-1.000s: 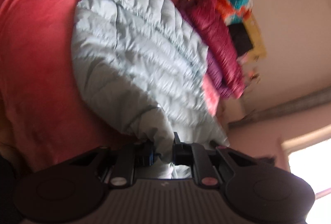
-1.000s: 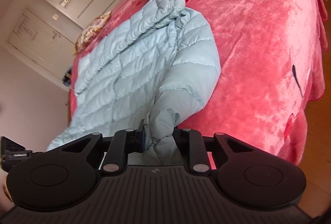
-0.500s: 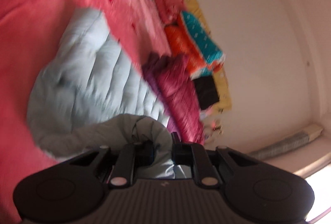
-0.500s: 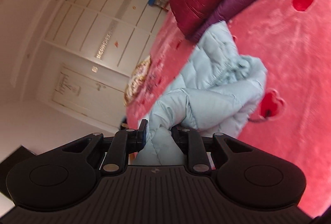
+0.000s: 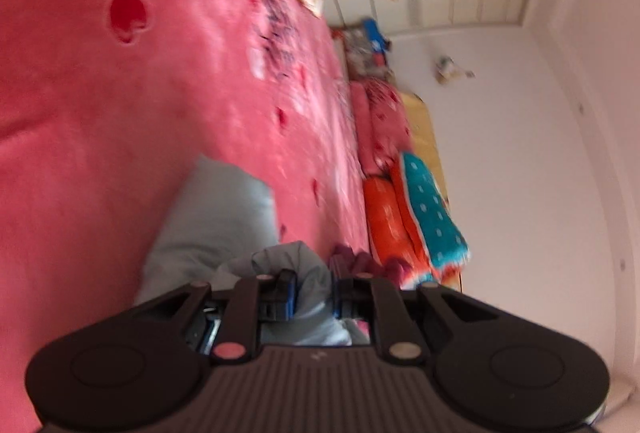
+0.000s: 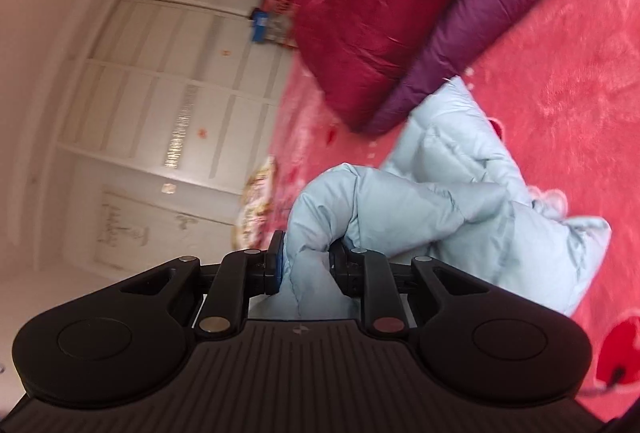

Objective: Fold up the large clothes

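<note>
A pale blue quilted puffer jacket [image 6: 472,209] lies on a pink plush bedspread with red hearts [image 6: 568,81]. My right gripper [image 6: 306,265] is shut on a bunched edge of the jacket, which folds over itself toward the rest of the garment. My left gripper [image 5: 314,293] is shut on another bunched part of the jacket [image 5: 216,221]; only a small part of the garment shows beyond it on the bedspread [image 5: 120,113]. Both views are tilted and motion-blurred.
A dark red quilt [image 6: 372,17] and a purple one [image 6: 500,5] lie just beyond the jacket. Orange and teal folded bedding [image 5: 416,217] is stacked by the wall. White wardrobe doors [image 6: 160,105] stand at the bed's far side.
Both grippers have carried their held jacket edges forward over the garment, folding it onto itself. Much less of the jacket shows spread out, and both views have swung toward the wall and wardrobe.
</note>
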`<state>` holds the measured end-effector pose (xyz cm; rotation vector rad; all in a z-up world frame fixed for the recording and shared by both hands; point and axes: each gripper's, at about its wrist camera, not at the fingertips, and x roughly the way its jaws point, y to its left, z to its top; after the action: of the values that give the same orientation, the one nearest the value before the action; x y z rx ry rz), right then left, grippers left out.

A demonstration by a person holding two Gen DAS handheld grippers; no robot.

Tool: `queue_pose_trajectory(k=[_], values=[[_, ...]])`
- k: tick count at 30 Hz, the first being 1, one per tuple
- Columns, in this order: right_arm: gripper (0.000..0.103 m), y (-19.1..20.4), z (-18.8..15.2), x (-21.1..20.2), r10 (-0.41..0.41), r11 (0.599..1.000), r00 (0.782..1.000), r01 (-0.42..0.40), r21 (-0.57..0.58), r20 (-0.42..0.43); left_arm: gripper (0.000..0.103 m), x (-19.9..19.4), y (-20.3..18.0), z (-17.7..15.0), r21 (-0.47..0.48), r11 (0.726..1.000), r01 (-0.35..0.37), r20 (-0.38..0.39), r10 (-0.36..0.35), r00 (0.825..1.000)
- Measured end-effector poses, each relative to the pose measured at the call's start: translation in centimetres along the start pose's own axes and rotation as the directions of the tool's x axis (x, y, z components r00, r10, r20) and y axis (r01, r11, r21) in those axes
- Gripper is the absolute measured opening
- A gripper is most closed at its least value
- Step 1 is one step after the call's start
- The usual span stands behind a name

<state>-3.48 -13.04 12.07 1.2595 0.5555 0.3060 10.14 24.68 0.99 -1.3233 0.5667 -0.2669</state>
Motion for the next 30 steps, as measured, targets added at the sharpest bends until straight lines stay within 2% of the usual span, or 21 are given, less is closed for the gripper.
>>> queue_pose_trajectory(k=[4,6,7,8,9,10,15,16,18,20,22,24,27,30], values=[[0.029,-1.2,0.7,2.7,-0.045,0.999,0.999,0.046,0.011,-0.010,0.012,0.6,0.5,0.6,0.011,0.999,-0.034,0.051,0.034,0.998],[0.038,-1.6,1.0,3.7,-0.057,0.998,0.998,0.058,0.035,-0.019,0.013,1.1,0.3,0.8,0.034,0.998,-0.048,0.072,0.045,0.996],[0.052,-1.7,1.2,4.2,-0.052,0.997,0.998,0.053,0.049,-0.022,0.016,1.1,0.3,1.0,0.039,0.998,-0.053,0.082,0.049,0.995],[0.075,-1.7,1.3,4.6,-0.044,0.997,0.999,0.045,0.056,-0.017,0.019,1.2,0.1,1.1,0.041,0.998,-0.053,0.090,0.049,0.995],[0.085,-1.6,1.4,4.9,-0.037,0.998,0.999,0.038,0.057,-0.013,0.020,1.2,0.2,1.3,0.048,0.997,-0.055,0.095,0.050,0.994],[0.099,-1.3,1.5,5.0,-0.030,0.998,0.999,0.031,0.050,-0.011,0.023,1.4,0.1,1.4,0.063,0.996,-0.064,0.105,0.057,0.993],[0.102,0.5,2.7,6.1,-0.058,0.998,0.998,0.058,-0.022,0.012,0.033,2.0,-1.3,1.7,0.162,0.982,-0.100,0.148,0.076,0.986],[0.102,0.7,2.8,6.2,-0.057,0.998,0.998,0.058,-0.034,0.021,0.038,2.1,-1.4,1.8,0.173,0.980,-0.101,0.157,0.074,0.985],[0.103,0.9,3.2,6.7,-0.050,0.996,0.998,0.053,-0.067,0.044,0.049,1.7,-1.8,2.0,0.201,0.974,-0.108,0.184,0.070,0.980],[0.103,1.1,3.3,6.4,-0.047,0.994,0.996,0.054,-0.093,0.073,0.080,1.3,-2.2,2.0,0.224,0.966,-0.128,0.239,0.073,0.968],[0.103,1.1,3.4,5.8,-0.046,0.993,0.994,0.056,-0.105,0.095,0.089,0.3,-2.8,1.9,0.262,0.954,-0.146,0.310,0.060,0.949],[0.103,1.0,3.1,5.3,-0.064,0.990,0.991,0.078,-0.120,0.115,0.090,-0.1,-3.3,2.1,0.308,0.936,-0.170,0.323,0.065,0.944],[0.103,0.9,2.2,4.5,-0.130,0.965,0.981,0.159,-0.209,0.144,0.091,0.5,-3.3,2.5,0.338,0.919,-0.205,0.284,0.108,0.953],[0.103,1.8,0.8,3.6,-0.225,0.893,0.955,0.282,-0.350,0.194,0.091,1.3,-3.2,2.5,0.378,0.894,-0.238,0.218,0.164,0.962]])
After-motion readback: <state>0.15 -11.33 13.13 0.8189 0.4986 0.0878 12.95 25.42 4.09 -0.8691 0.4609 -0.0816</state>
